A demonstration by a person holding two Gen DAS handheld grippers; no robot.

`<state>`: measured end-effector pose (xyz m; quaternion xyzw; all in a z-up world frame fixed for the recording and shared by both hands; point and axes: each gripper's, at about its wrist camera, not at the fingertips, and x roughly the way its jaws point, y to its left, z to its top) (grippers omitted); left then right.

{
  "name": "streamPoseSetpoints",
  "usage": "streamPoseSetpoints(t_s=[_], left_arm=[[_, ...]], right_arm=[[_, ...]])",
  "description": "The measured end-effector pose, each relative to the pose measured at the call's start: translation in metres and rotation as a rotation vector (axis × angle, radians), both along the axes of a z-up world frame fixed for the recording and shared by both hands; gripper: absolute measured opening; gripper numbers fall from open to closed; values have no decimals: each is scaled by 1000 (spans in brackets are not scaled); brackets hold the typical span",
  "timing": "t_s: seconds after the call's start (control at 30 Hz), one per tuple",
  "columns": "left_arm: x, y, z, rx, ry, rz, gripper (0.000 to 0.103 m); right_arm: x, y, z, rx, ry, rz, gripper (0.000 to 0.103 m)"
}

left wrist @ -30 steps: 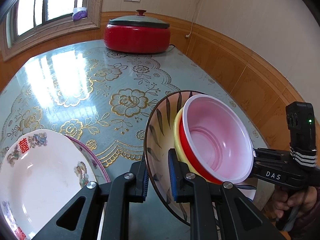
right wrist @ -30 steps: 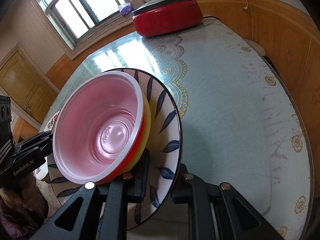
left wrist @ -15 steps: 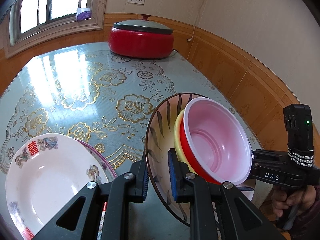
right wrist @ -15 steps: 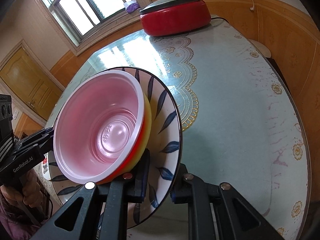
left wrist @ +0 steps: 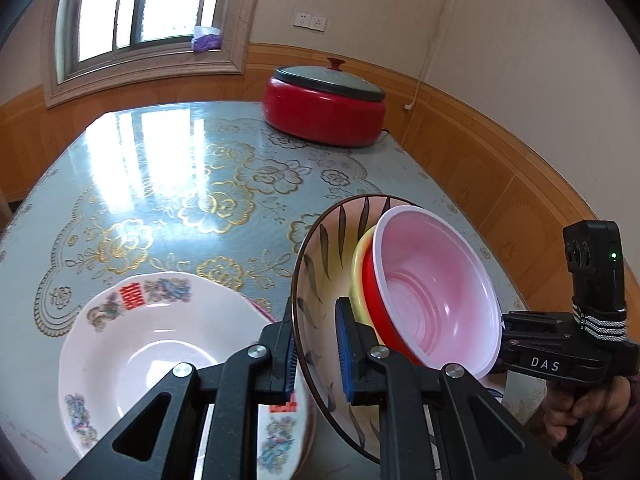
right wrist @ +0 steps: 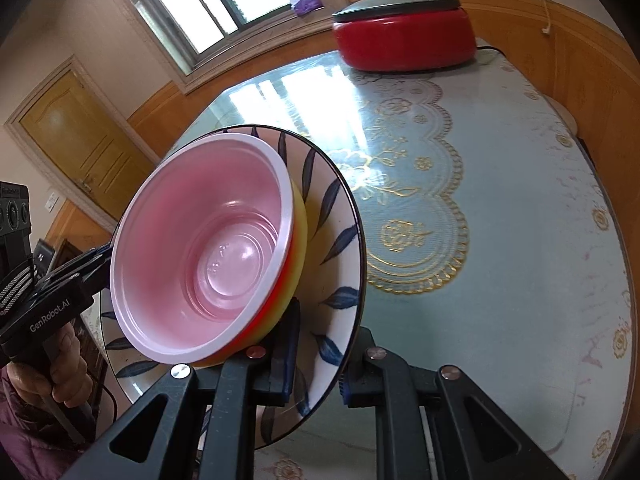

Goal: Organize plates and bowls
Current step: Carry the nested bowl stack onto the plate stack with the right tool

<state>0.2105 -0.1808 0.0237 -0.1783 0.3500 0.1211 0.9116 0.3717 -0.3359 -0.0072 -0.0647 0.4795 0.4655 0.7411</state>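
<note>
Above the floral tablecloth (left wrist: 180, 184), the leaf-patterned plate (right wrist: 332, 216), carrying nested red bowl (left wrist: 432, 300) and yellow bowl (left wrist: 358, 276), is being clamped at opposite rims by left gripper (left wrist: 316, 354) and right gripper (right wrist: 316, 354).

the white plate (left wrist: 132, 356) with red characters runs off the bottom edge in the left wrist view, its near rim blurred and partly hidden behind the left gripper (left wrist: 316, 354); only a sliver of the purple-rimmed plate (left wrist: 262, 307) beneath it shows; the yellow bowl (right wrist: 299, 236) is nearly all hidden inside the leaf-pattern plate (right wrist: 340, 248) by the red bowl (right wrist: 208, 248); the embossed mark on the red bowl's floor is too small to read
</note>
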Motion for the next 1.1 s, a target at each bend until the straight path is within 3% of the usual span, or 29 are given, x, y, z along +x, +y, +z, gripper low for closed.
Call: streamPoseSetpoints(t_s=[0.57,1.1], left_arm=[[-48,50,5,13,-5,145,15],[-86,91,-10,-40,6,146,15]], right_arm=[[-29,74,1,10,24,158,15],[-78,122,-11,-33,31,150,15]])
